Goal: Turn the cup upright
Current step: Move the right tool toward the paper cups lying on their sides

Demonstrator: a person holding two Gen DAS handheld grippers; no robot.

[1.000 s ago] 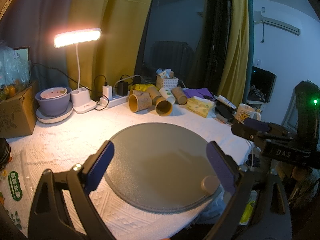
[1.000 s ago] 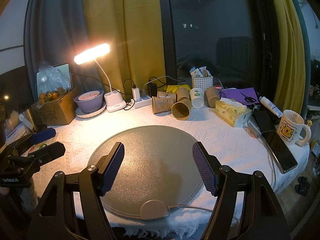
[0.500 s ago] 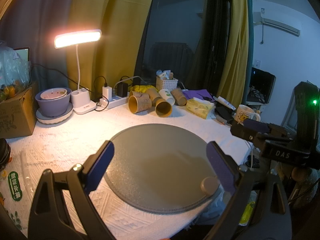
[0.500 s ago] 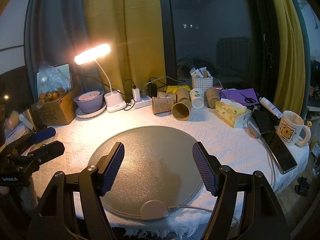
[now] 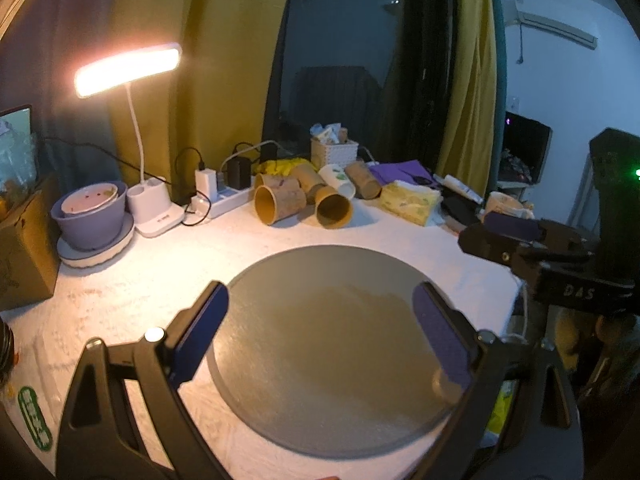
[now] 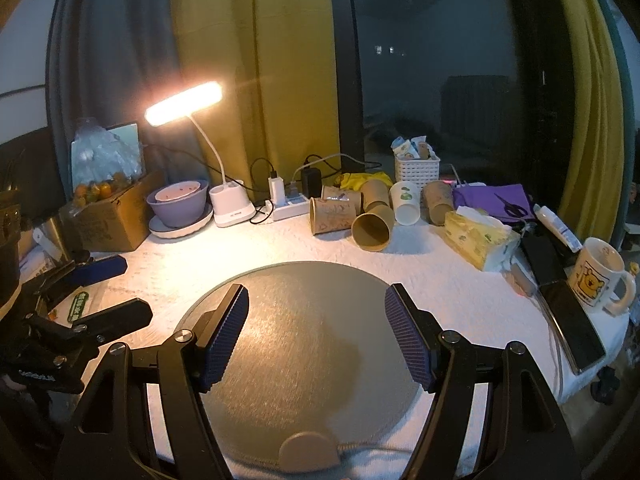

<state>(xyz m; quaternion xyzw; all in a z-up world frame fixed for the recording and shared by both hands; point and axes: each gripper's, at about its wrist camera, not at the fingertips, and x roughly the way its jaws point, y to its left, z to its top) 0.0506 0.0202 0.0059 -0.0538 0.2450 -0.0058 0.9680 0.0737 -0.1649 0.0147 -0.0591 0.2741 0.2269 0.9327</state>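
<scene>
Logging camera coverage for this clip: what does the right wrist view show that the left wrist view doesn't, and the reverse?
Right wrist only: a phone lying flat, scissors on the purple cloth, the bear mug in full.

Left wrist only: a wall air conditioner and a dark monitor.

Both: the round grey mat, the tipped paper cups, the lit lamp, and each open hand-held gripper, left and right.

Open room above the round grey mat (image 6: 304,344), nothing standing on it. Behind the mat, a row of paper cups (image 6: 370,216) lying on their sides, approachable across it. Left of the mat, lamp base (image 6: 232,204) and purple bowl (image 6: 178,202); right of it, tissue pack (image 6: 478,238), phone (image 6: 576,330) and mug (image 6: 598,282).
</scene>
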